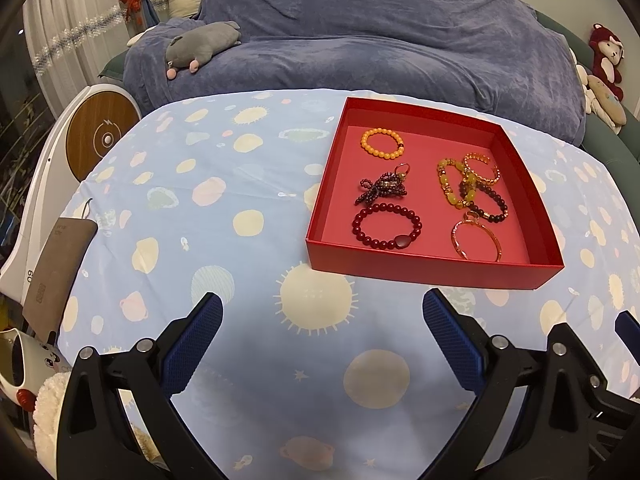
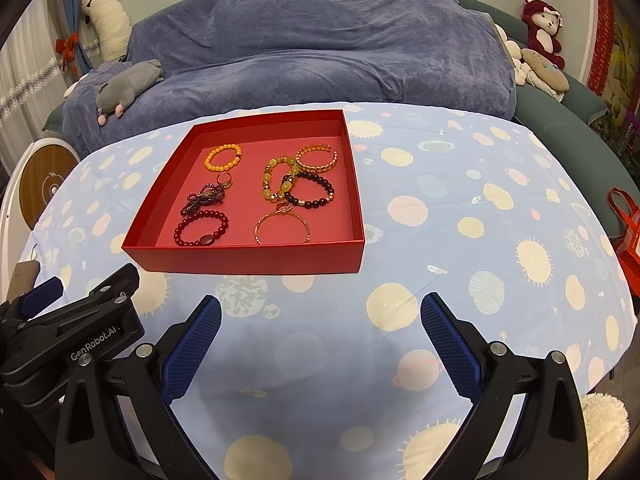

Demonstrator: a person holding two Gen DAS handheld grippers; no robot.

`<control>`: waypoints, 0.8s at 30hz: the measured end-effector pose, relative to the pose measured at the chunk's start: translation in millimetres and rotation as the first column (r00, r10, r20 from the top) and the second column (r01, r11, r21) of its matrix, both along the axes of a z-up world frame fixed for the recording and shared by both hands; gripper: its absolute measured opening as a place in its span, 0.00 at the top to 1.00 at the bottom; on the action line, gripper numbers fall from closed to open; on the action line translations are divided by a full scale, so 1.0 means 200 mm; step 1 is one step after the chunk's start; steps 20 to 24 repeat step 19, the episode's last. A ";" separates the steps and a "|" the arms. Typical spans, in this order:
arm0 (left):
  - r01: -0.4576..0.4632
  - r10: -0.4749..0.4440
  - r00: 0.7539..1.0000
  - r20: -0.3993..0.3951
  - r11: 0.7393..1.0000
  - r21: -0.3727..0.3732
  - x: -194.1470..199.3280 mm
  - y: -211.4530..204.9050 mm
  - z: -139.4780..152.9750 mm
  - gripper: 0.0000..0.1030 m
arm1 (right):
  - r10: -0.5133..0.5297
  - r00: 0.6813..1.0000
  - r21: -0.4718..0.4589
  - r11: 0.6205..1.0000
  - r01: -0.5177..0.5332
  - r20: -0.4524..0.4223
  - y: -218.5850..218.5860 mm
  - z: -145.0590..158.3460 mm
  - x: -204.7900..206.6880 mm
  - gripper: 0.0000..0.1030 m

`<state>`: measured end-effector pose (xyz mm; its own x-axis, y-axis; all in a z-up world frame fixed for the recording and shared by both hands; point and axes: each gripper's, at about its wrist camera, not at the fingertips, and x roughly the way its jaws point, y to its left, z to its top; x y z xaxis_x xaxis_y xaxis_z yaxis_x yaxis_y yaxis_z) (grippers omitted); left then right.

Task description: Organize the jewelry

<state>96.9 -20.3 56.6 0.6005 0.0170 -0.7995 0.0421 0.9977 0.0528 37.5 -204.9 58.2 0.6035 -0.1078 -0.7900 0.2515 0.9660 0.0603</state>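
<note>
Honestly, my left gripper (image 1: 322,312) and right gripper (image 2: 320,312) are both wide open and empty, and grabbing into that overlapping bracelet pile (image 2: 298,184) risks dragging neighbours along.

Red box (image 2: 248,258) on tablecloth, beaded bracelets (image 2: 224,157) inside (several overlapping)

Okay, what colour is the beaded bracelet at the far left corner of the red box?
Orange bracelet, with one dark bead; clearest in the left wrist view.
</note>
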 end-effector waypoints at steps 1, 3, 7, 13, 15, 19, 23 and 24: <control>0.000 0.000 1.000 0.000 1.000 -0.001 0.00 0.00 0.00 0.07 | 0.000 1.000 0.001 1.000 0.000 0.000 0.00 0.00 0.00 0.07; -0.001 0.001 1.000 0.001 1.000 0.001 0.00 0.00 0.00 0.07 | 0.000 1.000 -0.002 1.000 0.000 0.001 0.00 0.00 0.00 0.07; -0.001 0.001 1.000 0.001 1.000 0.002 0.00 0.00 0.00 0.07 | 0.000 1.000 -0.001 1.000 0.000 0.000 0.00 0.00 0.00 0.07; -0.002 0.002 1.000 -0.004 1.000 0.000 0.00 0.00 0.00 0.07 | 0.000 1.000 -0.001 1.000 0.000 0.000 0.00 0.00 0.00 0.07; -0.011 0.011 1.000 -0.006 1.000 -0.006 0.00 0.01 0.00 0.07 | 0.001 1.000 0.001 1.000 -0.001 0.000 0.00 0.00 0.00 0.07; -0.016 0.016 1.000 -0.012 1.000 -0.013 0.00 0.01 0.00 0.07 | 0.003 1.000 -0.004 1.000 -0.003 -0.002 0.00 0.00 0.00 0.07; -0.016 0.016 1.000 -0.012 1.000 -0.013 0.00 0.01 0.00 0.07 | 0.003 1.000 -0.004 1.000 -0.003 -0.002 0.00 0.00 0.00 0.07; -0.016 0.016 1.000 -0.012 1.000 -0.013 0.00 0.01 0.00 0.07 | 0.003 1.000 -0.004 1.000 -0.003 -0.002 0.00 0.00 0.00 0.07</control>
